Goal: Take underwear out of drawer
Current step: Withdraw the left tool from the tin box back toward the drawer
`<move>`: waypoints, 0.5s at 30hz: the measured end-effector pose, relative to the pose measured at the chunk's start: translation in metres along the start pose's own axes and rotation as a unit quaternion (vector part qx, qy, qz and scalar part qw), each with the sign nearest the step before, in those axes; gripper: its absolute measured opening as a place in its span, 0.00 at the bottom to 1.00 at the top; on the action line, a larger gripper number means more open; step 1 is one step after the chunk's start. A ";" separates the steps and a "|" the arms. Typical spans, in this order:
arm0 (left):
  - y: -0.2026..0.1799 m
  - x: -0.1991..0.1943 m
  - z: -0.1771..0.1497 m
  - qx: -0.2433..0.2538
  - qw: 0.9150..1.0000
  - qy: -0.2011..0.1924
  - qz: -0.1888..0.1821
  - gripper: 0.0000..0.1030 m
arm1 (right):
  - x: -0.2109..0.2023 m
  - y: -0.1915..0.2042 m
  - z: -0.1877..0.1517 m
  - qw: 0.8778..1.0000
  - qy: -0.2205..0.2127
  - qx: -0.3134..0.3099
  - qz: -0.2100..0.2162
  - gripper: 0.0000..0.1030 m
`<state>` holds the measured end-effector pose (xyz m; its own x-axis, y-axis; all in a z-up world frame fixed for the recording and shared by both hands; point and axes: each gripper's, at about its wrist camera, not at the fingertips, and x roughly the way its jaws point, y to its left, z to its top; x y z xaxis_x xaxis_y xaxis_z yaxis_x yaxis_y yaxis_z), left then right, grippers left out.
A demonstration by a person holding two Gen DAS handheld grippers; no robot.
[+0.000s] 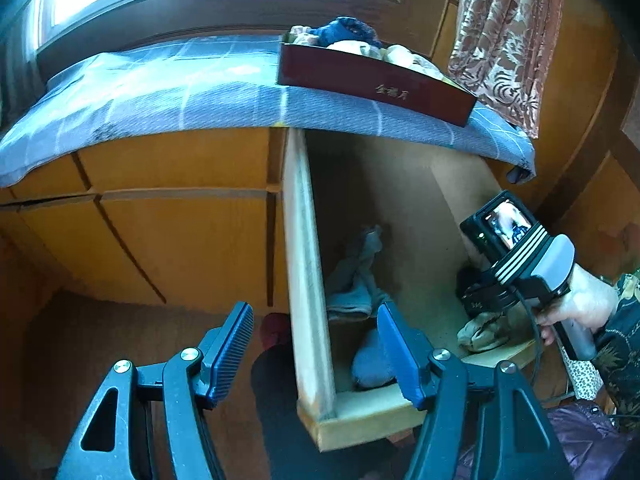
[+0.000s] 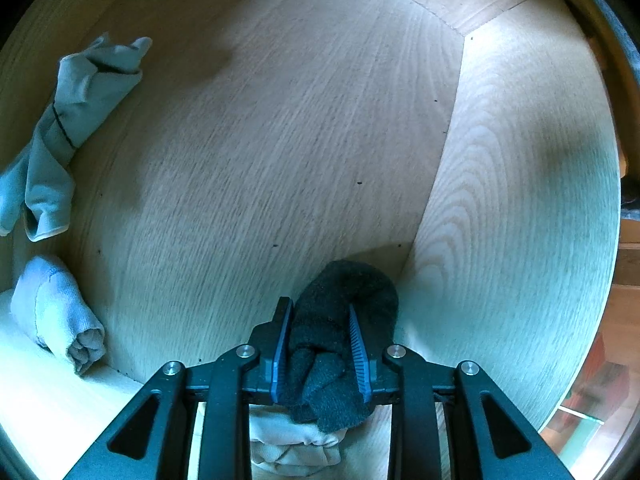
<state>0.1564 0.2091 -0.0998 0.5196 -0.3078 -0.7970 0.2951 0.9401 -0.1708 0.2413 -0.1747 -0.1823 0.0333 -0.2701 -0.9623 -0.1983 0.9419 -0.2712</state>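
Two grippers are seen at an open drawer (image 1: 308,264) drawn out from under a bed. The left gripper (image 1: 316,344) is held above the drawer's front left corner, its fingers spread wide apart with nothing between them; the left finger (image 1: 230,350) lies outside the drawer's left wall, the right finger (image 1: 398,356) over the drawer interior.

The right gripper (image 2: 320,350) is lowered into the drawer's near right corner, gripped by a hand (image 1: 580,308) in a patterned sleeve. Its fingers are clamped on a dark knitted bundle (image 2: 340,320), which is pressed close to the drawer's right wall (image 2: 520,184). Whether the bundle is lifted off the floor cannot be told. A beige bundle (image 2: 296,444) is seen directly beneath the right gripper, touching the dark bundle.

Along the drawer's left wall two further items are noted: a loose grey-blue garment (image 2: 60,136) lying stretched against the wall, and nearer the front a rolled blue bundle (image 2: 56,316). Both are well apart from the right gripper. The middle of the drawer floor (image 2: 280,140) is bare wood.

On the bed, a blue checked cover (image 1: 160,92) is laid, overhanging the drawer. A dark red box (image 1: 376,84) filled with clothing stands on it, above the drawer's back end. A patterned curtain (image 1: 504,36) hangs to the right, beside a wooden cabinet. Purple fabric (image 1: 588,440) is seen at the lower right of the left view.
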 end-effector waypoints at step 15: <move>-0.033 0.009 0.001 0.044 0.999 0.016 -0.004 0.63 | -0.003 -0.005 -0.004 1.000 -0.007 -0.007 0.007 0.28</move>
<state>0.1519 0.1753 -0.1012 0.4915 -0.3083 -0.8145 0.3688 0.9209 -0.1261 0.2379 -0.1794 -0.1778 0.0447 -0.2537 -0.9662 -0.2129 0.9426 -0.2573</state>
